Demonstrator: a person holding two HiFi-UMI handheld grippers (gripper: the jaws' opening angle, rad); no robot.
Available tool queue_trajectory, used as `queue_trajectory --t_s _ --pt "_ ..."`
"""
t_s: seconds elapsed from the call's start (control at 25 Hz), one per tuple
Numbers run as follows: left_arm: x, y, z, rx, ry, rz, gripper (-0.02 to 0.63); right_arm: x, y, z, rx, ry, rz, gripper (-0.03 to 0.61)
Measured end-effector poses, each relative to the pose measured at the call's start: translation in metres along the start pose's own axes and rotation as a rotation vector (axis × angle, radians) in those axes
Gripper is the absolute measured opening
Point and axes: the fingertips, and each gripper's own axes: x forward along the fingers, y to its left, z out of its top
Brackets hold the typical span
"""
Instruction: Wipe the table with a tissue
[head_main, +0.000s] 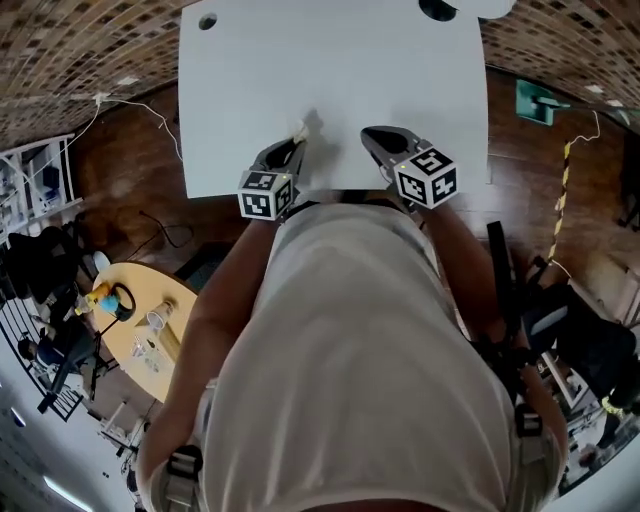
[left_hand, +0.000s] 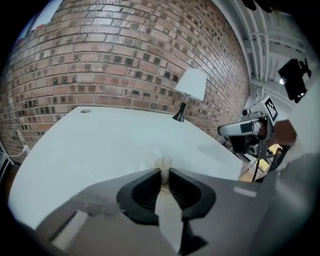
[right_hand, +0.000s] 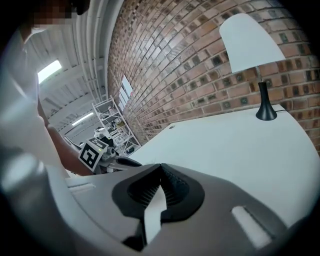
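White, crumpled tissue sits pinched in the left gripper by the near edge of the table; the right gripper is closed, empty.

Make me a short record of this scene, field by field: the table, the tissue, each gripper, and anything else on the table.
table: white, nearly bare
tissue: small crumpled wad, sticking out past the left gripper's tips
left gripper: jaws shut on the tissue, over the table's near part
right gripper: jaws together, nothing between them
lamp: white shade, dark stem and base, at the table's far edge
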Motion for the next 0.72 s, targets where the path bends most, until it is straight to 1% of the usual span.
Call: queue_trajectory --t_s 0.16,0.4,0.48,0.6,0.72 --pt "-0.013 0.002 0.0 -0.044 -0.047 -0.018 0.057 0.012 0.007 -0.003 -0.004 0.024 0.018 0.008" --pt "-0.049 0.002 0.01 -0.087 -0.172 -0.03 0.057 0.024 0.034 -0.003 -0.039 0.038 0.046 0.008" --pt "-0.063 0.003 0.012 -0.088 -0.208 -0.032 0.057 0.025 0.045 -0.002 -0.053 0.027 0.047 0.008" --pt "-0.085 0.005 0.014 -0.088 -0.26 -0.034 0.057 0.021 0.058 0.009 -0.068 -0.018 0.038 0.008" --pt "-0.108 0.008 0.013 -0.101 -0.31 -0.027 0.057 0.013 0.077 0.02 -0.113 -0.055 0.044 0.008"
